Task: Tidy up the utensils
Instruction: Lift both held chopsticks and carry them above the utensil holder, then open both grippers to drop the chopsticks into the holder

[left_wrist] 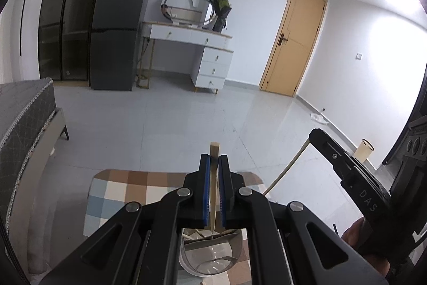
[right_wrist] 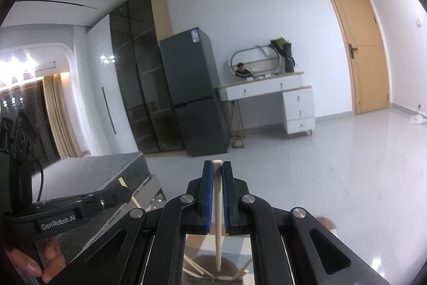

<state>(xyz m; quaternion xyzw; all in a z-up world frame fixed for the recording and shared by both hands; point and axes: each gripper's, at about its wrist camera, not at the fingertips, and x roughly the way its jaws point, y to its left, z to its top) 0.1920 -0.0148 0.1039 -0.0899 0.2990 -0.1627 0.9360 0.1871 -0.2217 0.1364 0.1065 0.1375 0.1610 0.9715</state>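
checkered tablecloth in brown, blue & cream [left_wrist: 120, 191] is lying under a clear plastic cup [left_wrist: 210, 255] w/ more sticks inside. left gripper [left_wrist: 214, 159], jaws pinching a pale wooden chopstick [left_wrist: 214, 148], is hanging over the cup. right gripper [right_wrist: 217, 164], jaws pinching a cream-coloured chopstick [right_wrist: 218, 218], tip pointing down twd the cup's mouth.

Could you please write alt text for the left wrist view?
The left tool grips a wooden chopstick upright above a clear cup on a checkered tablecloth; the right tool holds another chopstick beside it.
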